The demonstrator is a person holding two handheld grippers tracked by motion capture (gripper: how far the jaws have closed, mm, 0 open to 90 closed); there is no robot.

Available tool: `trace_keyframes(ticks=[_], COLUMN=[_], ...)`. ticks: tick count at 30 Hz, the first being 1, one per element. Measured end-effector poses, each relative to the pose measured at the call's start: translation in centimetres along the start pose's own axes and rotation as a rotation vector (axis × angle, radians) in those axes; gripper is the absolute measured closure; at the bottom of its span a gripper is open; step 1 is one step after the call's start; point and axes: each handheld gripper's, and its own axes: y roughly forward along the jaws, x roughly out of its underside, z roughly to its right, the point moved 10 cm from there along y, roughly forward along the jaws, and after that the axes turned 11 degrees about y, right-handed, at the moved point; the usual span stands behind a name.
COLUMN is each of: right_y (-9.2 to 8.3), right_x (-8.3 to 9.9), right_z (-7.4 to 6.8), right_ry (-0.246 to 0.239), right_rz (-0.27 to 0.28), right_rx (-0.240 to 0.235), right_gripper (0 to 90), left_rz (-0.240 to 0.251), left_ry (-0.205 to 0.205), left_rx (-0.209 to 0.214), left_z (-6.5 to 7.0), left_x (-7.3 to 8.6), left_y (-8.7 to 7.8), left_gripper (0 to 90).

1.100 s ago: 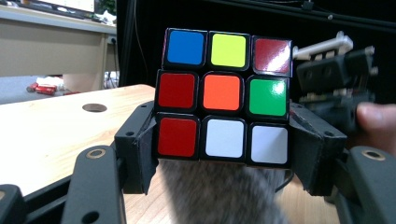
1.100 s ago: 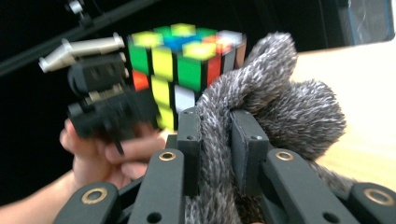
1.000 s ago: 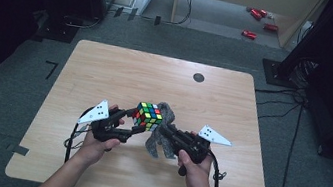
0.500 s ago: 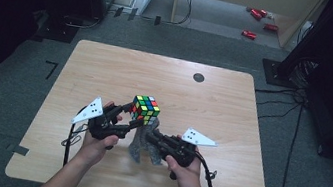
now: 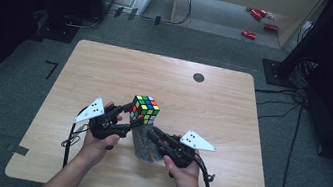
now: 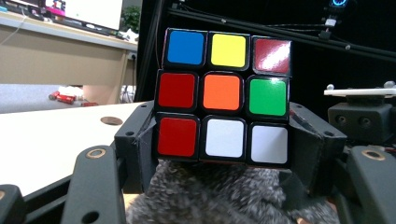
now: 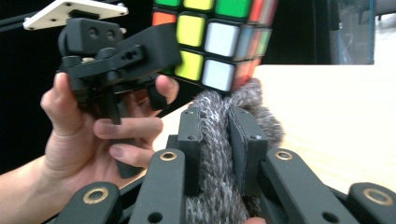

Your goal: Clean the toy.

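Unlabelled puzzle cube [image 6: 223,95] clamped in left gripper [image 6: 224,140] fingers; grey knitted cloth [image 7: 219,154] pinched tight in right gripper [image 7: 215,149] fingers.

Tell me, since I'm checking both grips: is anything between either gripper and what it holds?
No. The left gripper clamps the cube directly; the right gripper pinches the grey cloth, which touches the cube's underside.

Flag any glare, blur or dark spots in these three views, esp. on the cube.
Left gripper view: Rubik's cube sharp, with glare on its top-right red sticker and green sticker; the near jaws are soft. Right gripper view: grey knitted cloth fairly crisp, the left hand slightly soft, the table washed out bright. High view: table evenly lit, surroundings very dark, cube small but readable.
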Motion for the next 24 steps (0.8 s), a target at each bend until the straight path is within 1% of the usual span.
trace_keyframes(ticks=[2,4,7,9,11,13,16,18,20,22,24], right_y=[0.4,0.5,0.0,-0.5,-1.1,-1.8,-3.0,-3.6,-4.2,-4.7,-5.1], right_x=[0.5,0.6,-0.1,-0.7,-1.3,-2.0,-3.0,-3.4,-3.6,-3.6,-3.4], right_z=[-0.7,-1.1,-0.6,0.2,1.1,2.3,4.2,5.5,6.8,8.1,9.3], right_ry=[-0.007,-0.022,0.002,0.005,-0.002,-0.012,-0.032,-0.032,-0.043,-0.058,-0.058], right_rz=[-0.016,-0.019,0.003,0.019,0.031,0.045,0.064,0.073,0.074,0.067,0.06], right_rx=[-0.019,-0.027,-0.018,0.002,0.042,0.098,0.184,0.233,0.287,0.343,0.382], right_gripper=[76.2,76.1,76.4,77.1,78.0,78.7,79.9,80.7,81.3,81.9,82.5], left_rz=[-0.019,-0.026,-0.016,-0.014,-0.017,-0.033,-0.067,-0.113,-0.171,-0.233,-0.286], left_ry=[0.019,0.027,0.015,0.014,0.019,0.028,0.025,0.032,0.044,0.06,0.066], left_rx=[0.004,-0.004,-0.029,-0.048,-0.077,-0.102,-0.126,-0.148,-0.175,-0.201,-0.217], left_z=[0.4,0.4,-0.3,-0.9,-1.6,-2.1,-2.7,-3.1,-3.4,-3.8,-4.0], left_x=[0.3,0.4,0.1,0.0,-0.1,0.1,0.7,1.5,2.5,3.6,4.5], left_y=[0.3,0.3,0.0,-0.4,-0.7,-0.9,-0.9,-0.7,-0.5,-0.2,0.1], left_gripper=[34.9,34.9,34.9,35.0,35.0,34.9,35.0,35.0,35.0,35.0,34.9])
